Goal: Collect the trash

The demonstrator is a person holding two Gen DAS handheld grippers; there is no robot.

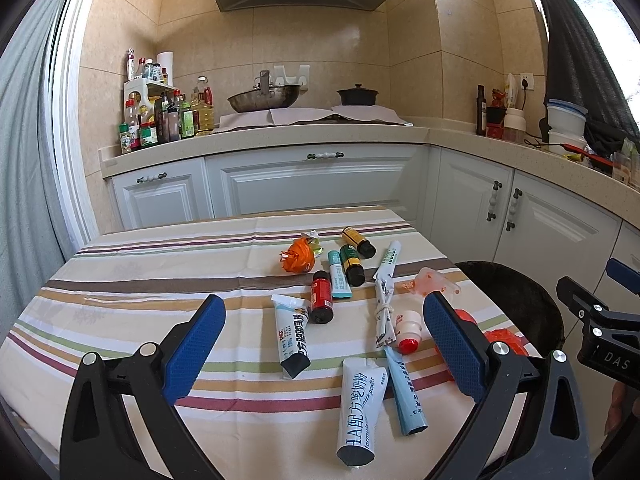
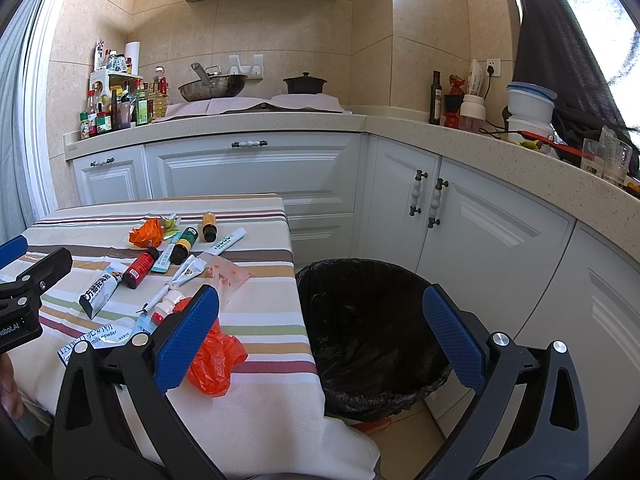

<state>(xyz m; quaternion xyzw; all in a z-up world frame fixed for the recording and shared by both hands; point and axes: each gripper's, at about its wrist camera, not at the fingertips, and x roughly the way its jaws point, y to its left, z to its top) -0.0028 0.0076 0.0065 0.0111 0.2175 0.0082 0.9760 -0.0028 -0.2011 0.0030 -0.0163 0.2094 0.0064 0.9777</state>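
Just beyond left gripper (image 1: 324,344): trash (image 1: 362,412).

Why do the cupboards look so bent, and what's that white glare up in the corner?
Left wrist view: fisheye lens bows the cabinets and darkens the corners. Right wrist view: same bending; the window is overexposed, washing out the top right, while the bin liner stays dark.
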